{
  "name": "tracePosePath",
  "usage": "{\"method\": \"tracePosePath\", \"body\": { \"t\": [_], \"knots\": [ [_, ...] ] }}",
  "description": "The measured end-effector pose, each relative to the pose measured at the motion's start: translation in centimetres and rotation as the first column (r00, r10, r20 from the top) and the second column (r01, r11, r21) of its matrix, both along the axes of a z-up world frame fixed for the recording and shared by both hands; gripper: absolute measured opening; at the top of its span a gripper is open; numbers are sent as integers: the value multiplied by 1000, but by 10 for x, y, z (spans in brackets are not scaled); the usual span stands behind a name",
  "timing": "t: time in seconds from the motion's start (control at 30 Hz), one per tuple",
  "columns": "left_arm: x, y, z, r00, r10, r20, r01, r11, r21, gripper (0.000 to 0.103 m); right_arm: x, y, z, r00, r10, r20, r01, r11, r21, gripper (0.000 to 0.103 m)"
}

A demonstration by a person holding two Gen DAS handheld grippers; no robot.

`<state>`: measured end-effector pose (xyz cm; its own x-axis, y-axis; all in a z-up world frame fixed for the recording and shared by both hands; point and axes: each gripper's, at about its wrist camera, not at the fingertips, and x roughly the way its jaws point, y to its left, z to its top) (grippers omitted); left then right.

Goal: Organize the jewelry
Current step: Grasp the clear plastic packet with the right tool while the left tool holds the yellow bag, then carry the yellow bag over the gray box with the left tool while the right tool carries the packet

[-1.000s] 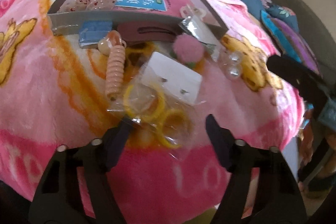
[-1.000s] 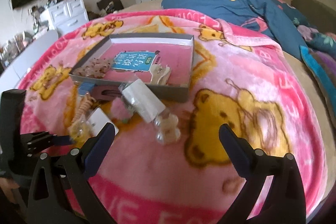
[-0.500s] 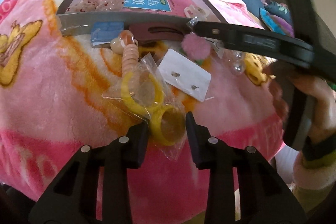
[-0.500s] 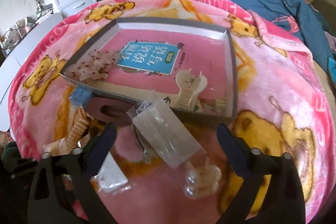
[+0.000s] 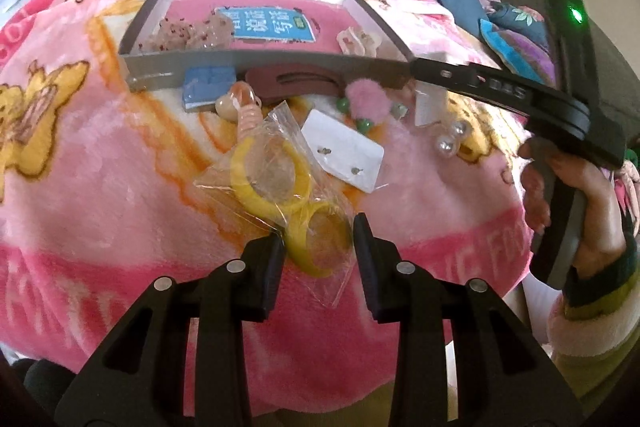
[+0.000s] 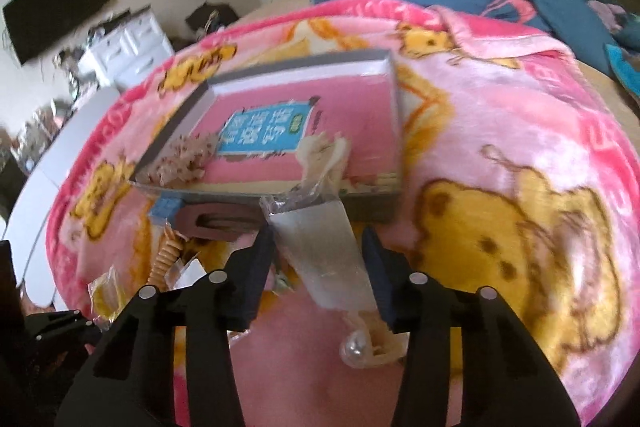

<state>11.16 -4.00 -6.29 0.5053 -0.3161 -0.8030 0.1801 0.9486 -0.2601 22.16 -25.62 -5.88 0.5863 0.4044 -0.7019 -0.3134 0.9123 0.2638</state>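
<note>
Now the left gripper pinches a bag of yellow rings; right gripper, jaws just closing, straddles a clear packet. Squeeze gently, lift to the tray.

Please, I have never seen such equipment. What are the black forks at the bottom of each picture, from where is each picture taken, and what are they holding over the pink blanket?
There is no robot. A person holds one hand tool in each hand, each ending in a two-finger claw with a camera looking along the fingers.

In the left tool's picture, the left claw has closed on a clear bag of yellow rings. The person's other hand appears at the right.

In the right tool's picture, the right claw has just been closing around a clear packet; blur hides whether it presses yet.

More trinkets, such as a white earring card, lie on the pink blanket before a grey tray.
</note>
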Motion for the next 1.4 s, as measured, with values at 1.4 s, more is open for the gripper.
{"method": "tracePosePath", "body": {
  "t": [1.4],
  "knots": [
    [98, 15, 116, 983, -13, 183, 1, 998, 66, 25, -12, -25, 122, 973, -83, 213, 57, 990, 125, 31]
  ]
}}
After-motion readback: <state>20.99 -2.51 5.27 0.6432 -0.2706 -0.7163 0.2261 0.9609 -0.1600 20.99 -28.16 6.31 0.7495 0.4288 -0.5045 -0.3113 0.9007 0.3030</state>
